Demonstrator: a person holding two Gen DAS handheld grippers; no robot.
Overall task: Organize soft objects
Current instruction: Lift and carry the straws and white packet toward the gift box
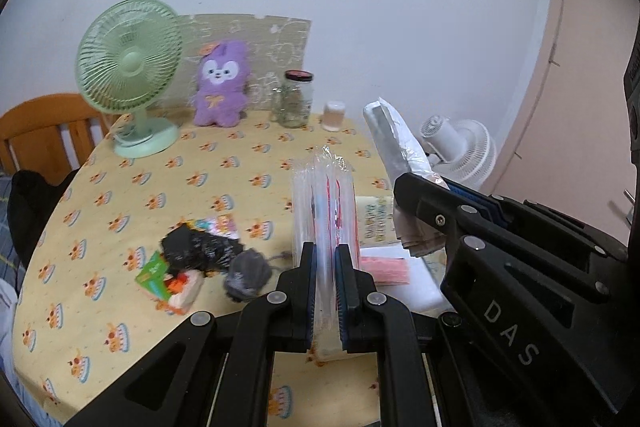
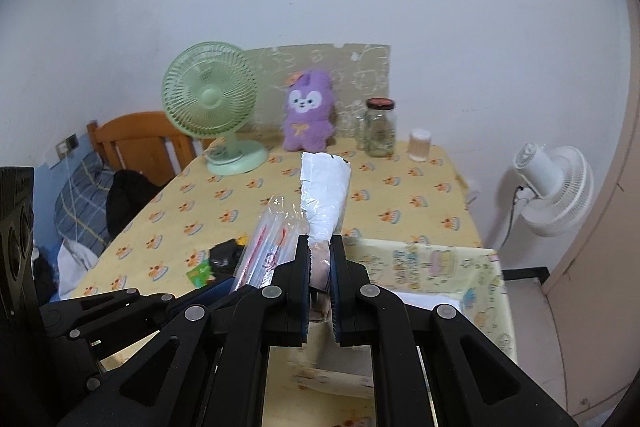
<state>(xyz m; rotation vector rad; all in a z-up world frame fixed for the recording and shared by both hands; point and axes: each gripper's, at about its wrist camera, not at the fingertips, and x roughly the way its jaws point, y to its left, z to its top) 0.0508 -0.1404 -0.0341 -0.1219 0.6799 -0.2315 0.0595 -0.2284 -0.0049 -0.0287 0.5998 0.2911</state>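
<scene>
Left claw (image 1: pixel 325 259) is clenched on a clear plastic pack (image 1: pixel 323 195) with red print, held upright above the desk (image 1: pixel 132 163); right claw (image 2: pixel 320 255) is clenched on the lower end of a white pouch (image 2: pixel 325 187), which stands up out of the jaws, close beside the clear pack. Both packs appear light and limp; the film on each looks slippery and crushable, so a hold low on the body, near the middle, should serve better than the thin sealed edge. Remaining soft items lie on the desk left of the claws: a black bundle (image 1: pixel 200 247), a grey ball (image 1: pixel 246 277) touching it, and small coloured packets (image 1: pixel 168 279) partly under them. An open patterned box (image 2: pixel 436 263) sits at the right near edge and is judged the likely receptacle. A purple plush (image 1: pixel 222 85) stands at the back between a green fan (image 1: pixel 128 67) and a glass jar (image 1: pixel 296 99).
</scene>
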